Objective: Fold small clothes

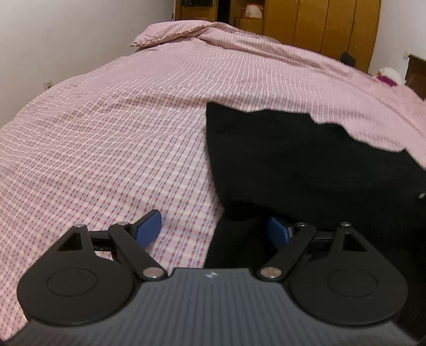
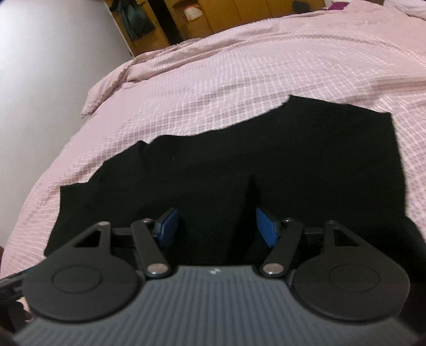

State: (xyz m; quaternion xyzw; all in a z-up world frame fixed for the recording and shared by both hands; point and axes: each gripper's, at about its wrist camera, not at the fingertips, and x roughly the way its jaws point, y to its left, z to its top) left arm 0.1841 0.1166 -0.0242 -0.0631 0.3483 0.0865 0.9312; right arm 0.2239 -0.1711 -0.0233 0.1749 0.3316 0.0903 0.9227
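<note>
A black garment [image 1: 306, 165] lies spread on a pink checked bed cover [image 1: 106, 133]. In the left wrist view it fills the right half, and its near left corner runs down between the fingers of my left gripper [image 1: 213, 230]. That gripper stands wide open, its left blue pad [image 1: 147, 230] over bare cover and its right one over the cloth. In the right wrist view the black garment [image 2: 266, 159] stretches across the middle. My right gripper [image 2: 217, 227] hovers low over its near edge, open, with a raised crease of cloth between the pads but not pinched.
The pink checked bed cover [image 2: 239, 66] extends far on all sides. A pillow [image 1: 173, 32] lies at the far end. Wooden wardrobes [image 1: 332, 24] stand behind the bed, a white wall [image 1: 53, 40] on the left. A white and magenta thing [image 1: 386, 75] sits at the far right.
</note>
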